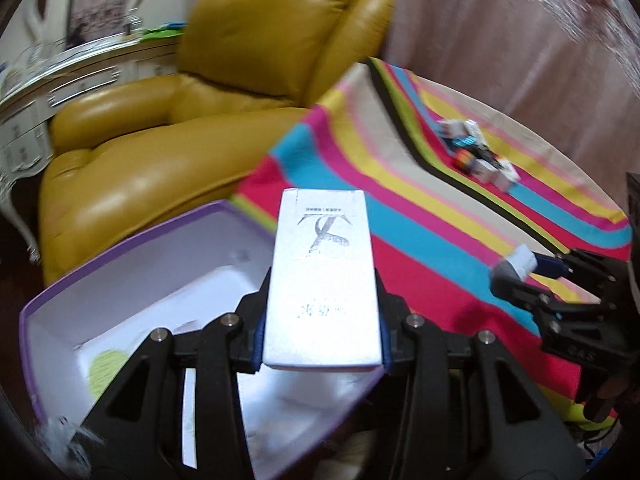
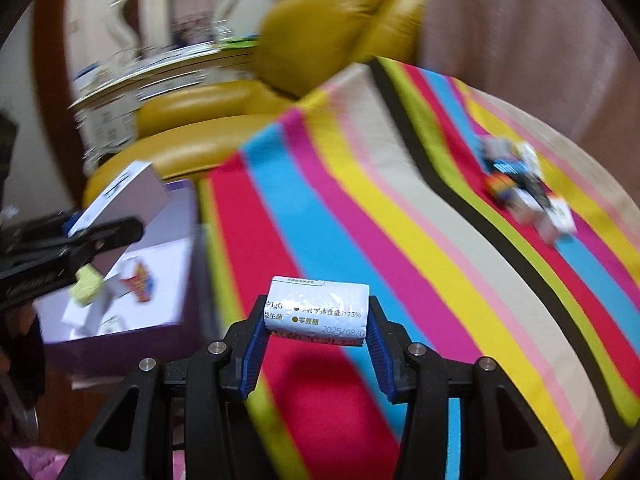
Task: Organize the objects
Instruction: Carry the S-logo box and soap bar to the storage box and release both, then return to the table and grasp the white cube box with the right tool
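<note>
My left gripper [image 1: 322, 312] is shut on a tall white box [image 1: 324, 276] and holds it over the open purple-rimmed box [image 1: 132, 264] at the table's left edge. In the right wrist view the left gripper [image 2: 100, 228] shows at the left with the white box [image 2: 124, 192] above the purple box [image 2: 120, 344]. My right gripper [image 2: 316, 316] is shut on a small white packet [image 2: 316, 306] with printed text, above the striped tablecloth [image 2: 400, 220]. It also shows in the left wrist view [image 1: 516, 268] at the right. A pile of small items [image 1: 478, 152] lies far right on the cloth.
A mustard leather armchair [image 1: 180, 120] stands behind the table. The purple box holds a yellow-green item [image 2: 88, 286] and a colourful small pack [image 2: 140, 284]. A pinkish curtain [image 1: 500, 32] hangs behind. A white ornate dresser [image 1: 60, 60] stands at the far left.
</note>
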`<state>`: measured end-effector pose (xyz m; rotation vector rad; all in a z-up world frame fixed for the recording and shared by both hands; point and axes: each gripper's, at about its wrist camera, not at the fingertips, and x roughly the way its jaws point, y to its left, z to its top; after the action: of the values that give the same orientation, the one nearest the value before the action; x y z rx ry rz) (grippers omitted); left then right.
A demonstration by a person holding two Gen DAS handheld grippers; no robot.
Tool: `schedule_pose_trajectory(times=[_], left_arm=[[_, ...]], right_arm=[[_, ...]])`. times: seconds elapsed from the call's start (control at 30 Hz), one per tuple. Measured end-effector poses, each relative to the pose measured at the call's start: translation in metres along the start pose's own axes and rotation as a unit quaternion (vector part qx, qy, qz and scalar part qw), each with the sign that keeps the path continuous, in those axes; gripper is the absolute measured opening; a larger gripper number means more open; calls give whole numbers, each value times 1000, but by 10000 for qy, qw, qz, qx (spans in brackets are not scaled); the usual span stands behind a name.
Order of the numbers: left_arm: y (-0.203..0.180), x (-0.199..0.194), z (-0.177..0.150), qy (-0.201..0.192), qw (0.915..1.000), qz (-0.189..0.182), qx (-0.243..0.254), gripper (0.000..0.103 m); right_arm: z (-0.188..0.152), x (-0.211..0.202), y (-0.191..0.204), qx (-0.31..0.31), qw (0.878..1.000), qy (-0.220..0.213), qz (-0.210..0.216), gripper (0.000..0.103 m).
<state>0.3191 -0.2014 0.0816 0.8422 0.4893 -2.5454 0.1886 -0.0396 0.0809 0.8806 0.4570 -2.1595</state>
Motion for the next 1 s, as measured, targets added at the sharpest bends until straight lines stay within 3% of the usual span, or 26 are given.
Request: schedule_pose_trajectory(times=[0.23,0.53,0.57,0.6,0.67,0.83,1.0], left_arm=[[61,-6,-15,109,9971,628,-414,46],[95,-4,-37,412,9897,1237,-592,46],[98,-4,-38,427,9866,1436,-649,55],[100,-4,-37,436,9841,1563,-716,75],[100,-6,-34,312,9812,1706,-844,91],[76,-3,-19,122,9872,1469,-602,92],[4,31,3,348,9971,659,119,94]], right_arm=[[20,10,73,-822,9936,-36,772,47],[40,42,137,-1074,9781,191,1774,48],[43,49,142,-1032,9751,262,1947,49],[44,52,143,-992,9737,333,2024,49],[45,58,141,-836,9731,410,2105,52],[45,52,96,-252,9800,222,1959,57],[32,40,10,403,9938,106,1028,58]])
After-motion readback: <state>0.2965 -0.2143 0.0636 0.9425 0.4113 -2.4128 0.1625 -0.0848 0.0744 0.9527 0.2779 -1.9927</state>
